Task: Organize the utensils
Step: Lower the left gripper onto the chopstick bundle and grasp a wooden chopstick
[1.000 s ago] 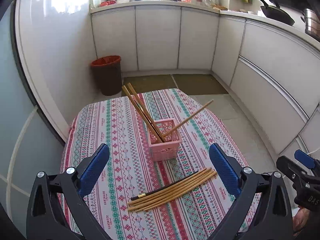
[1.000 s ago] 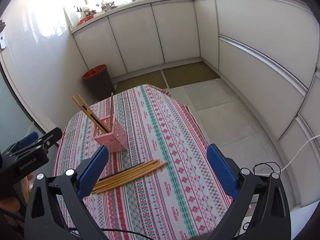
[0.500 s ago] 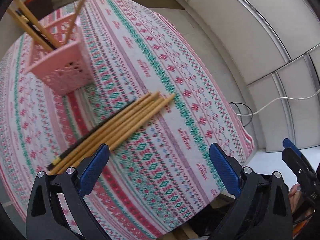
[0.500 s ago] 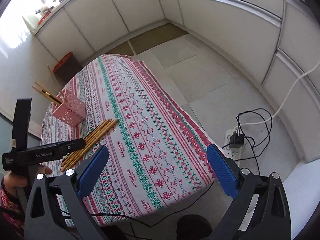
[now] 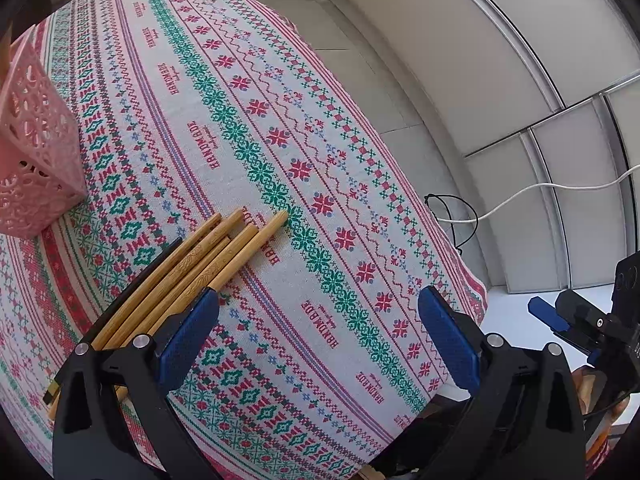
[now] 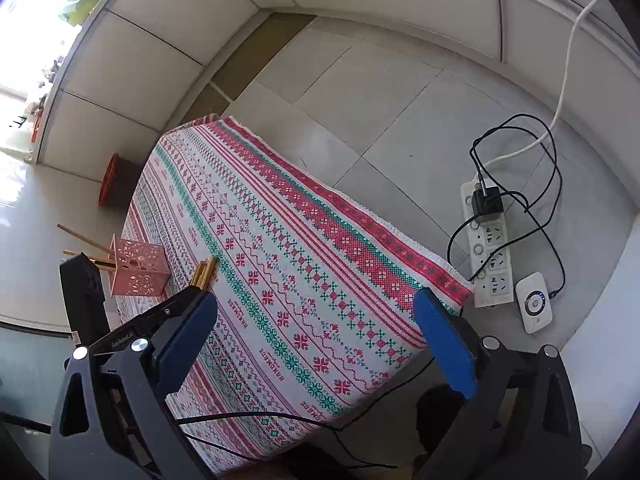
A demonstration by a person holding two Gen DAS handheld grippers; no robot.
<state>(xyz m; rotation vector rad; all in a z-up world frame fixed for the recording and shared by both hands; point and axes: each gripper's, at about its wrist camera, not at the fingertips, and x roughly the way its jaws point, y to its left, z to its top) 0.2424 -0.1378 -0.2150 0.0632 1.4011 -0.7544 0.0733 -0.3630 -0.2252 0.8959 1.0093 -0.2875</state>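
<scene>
Left tool closing in on loose chopsticks, both tools spread wide, gripping nothing.
Bamboo chopstick bundle (image 5: 188, 272) lies on the patterned counter (image 5: 320, 208) beside the pink lattice plastic holder (image 5: 36, 160). Left tool (image 5: 318, 344) sits closer than 0.5 s ago; right tool (image 6: 316, 344) higher. Risk: grabbing several sticks, scattering the bundle.

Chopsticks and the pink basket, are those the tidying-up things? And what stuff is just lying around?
For the job:
bamboo chopsticks on the tablecloth
pink basket, already holding some chopsticks
left gripper, open

Just there:
power strip
white device
red bin
</scene>
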